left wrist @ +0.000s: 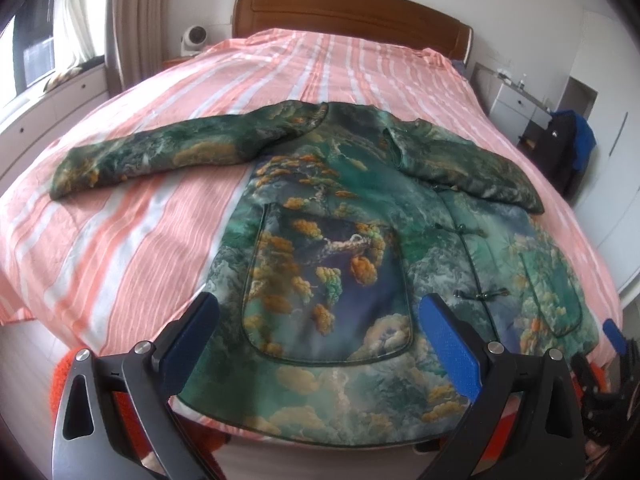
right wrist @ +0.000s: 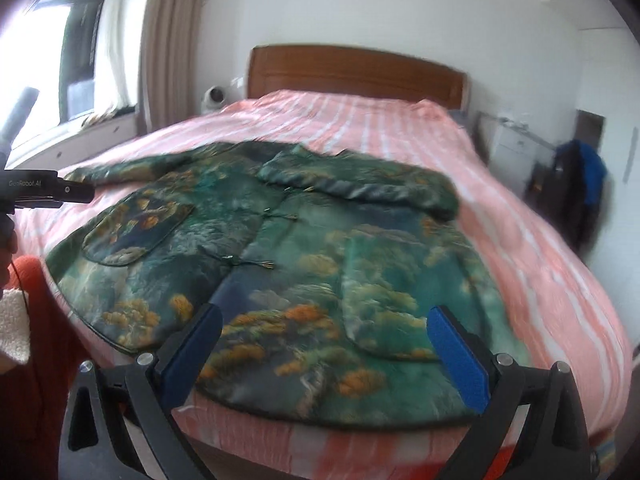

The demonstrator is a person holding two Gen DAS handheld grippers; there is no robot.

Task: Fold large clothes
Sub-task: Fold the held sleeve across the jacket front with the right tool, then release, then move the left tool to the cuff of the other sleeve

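Note:
A large padded jacket (left wrist: 348,216) in a green, blue and orange landscape print lies front-up on the bed, hem toward me. Its left sleeve (left wrist: 160,156) stretches straight out over the bedspread; its right sleeve (left wrist: 472,164) angles down to the right. In the right wrist view the same jacket (right wrist: 304,256) shows knot buttons down its middle and the right sleeve (right wrist: 360,184) lies across the top. My left gripper (left wrist: 320,308) hovers open above the hem near the left pocket. My right gripper (right wrist: 324,324) hovers open above the hem near the right pocket. Neither touches the cloth.
The bed (left wrist: 132,232) has a pink-and-white striped cover and a wooden headboard (left wrist: 352,12). A white drawer unit (left wrist: 516,104) and dark and blue clothing (left wrist: 576,144) stand at the right. Window and curtain (right wrist: 172,40) are at the left. The left gripper's body (right wrist: 44,190) shows at the right wrist view's left edge.

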